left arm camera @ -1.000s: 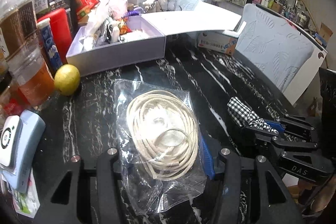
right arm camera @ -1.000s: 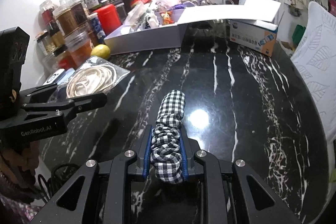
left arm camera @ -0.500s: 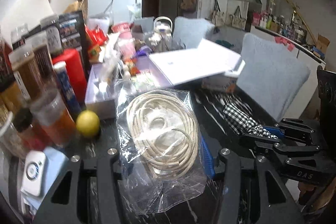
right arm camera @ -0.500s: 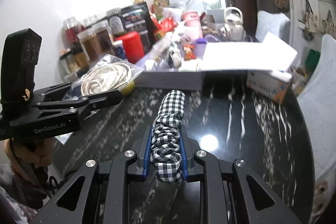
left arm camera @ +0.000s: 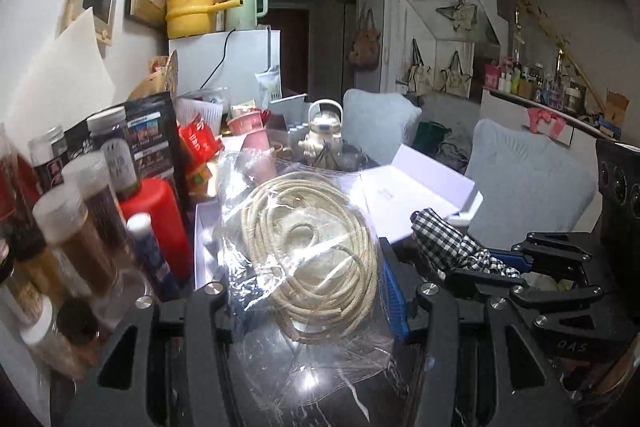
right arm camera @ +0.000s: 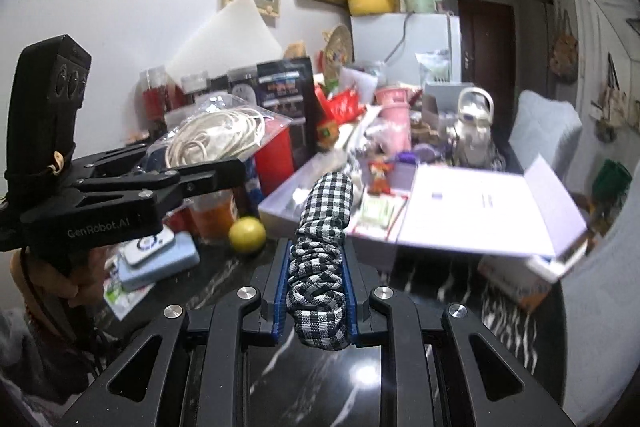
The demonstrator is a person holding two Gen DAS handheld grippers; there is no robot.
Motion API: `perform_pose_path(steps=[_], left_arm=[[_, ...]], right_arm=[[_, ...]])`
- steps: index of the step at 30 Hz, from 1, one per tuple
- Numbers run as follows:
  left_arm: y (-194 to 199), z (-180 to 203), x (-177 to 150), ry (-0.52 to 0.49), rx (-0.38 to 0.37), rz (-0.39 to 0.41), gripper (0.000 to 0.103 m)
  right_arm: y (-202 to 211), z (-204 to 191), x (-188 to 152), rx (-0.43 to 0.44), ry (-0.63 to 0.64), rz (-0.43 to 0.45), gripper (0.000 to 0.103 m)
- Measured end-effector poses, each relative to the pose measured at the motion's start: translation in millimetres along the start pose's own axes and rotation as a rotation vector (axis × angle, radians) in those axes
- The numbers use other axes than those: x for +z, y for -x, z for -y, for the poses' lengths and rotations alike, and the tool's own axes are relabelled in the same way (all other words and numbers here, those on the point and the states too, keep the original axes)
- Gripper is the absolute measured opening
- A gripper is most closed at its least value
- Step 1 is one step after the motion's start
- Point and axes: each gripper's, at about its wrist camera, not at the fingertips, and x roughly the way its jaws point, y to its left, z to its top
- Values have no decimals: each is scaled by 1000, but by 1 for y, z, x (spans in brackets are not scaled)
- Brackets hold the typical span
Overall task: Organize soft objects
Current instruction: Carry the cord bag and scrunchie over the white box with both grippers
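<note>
My left gripper (left arm camera: 304, 289) is shut on a clear plastic bag of coiled cream rope (left arm camera: 312, 255), held up in the air. The bag fills the gap between its fingers. My right gripper (right arm camera: 316, 253) is shut on a rolled black-and-white checked cloth (right arm camera: 324, 211), which sticks out forward past the blue pads. In the right wrist view the left gripper (right arm camera: 216, 179) and the rope bag (right arm camera: 216, 135) hang at the left. In the left wrist view the checked cloth (left arm camera: 448, 243) and the right gripper (left arm camera: 500, 267) show at the right. An open lavender box (right arm camera: 288, 211) with small items lies ahead.
Jars and a red canister (left arm camera: 160, 219) crowd the left. A lemon (right arm camera: 247, 234) and a light-blue device (right arm camera: 160, 263) lie on the black marble table (right arm camera: 460, 307). The box lid (right arm camera: 480, 207) hangs over a tissue box (right arm camera: 516, 279). Grey chairs (left arm camera: 528, 183) stand at the right.
Both grippers have risen off the table with their loads, the bag of rope and the checked cloth. Both views have tilted up toward the box and the shelves behind it.
</note>
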Motion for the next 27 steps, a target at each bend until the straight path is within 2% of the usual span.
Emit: perform_pose_path(steps=[12,27], left_arm=[[-35,-21,42,-13,12,32,51],[-124,-64,74,5,81,9,51]], right_arm=[[-42,19,56,-2,53,48,22],[-120,58,105,4,41,52,22]])
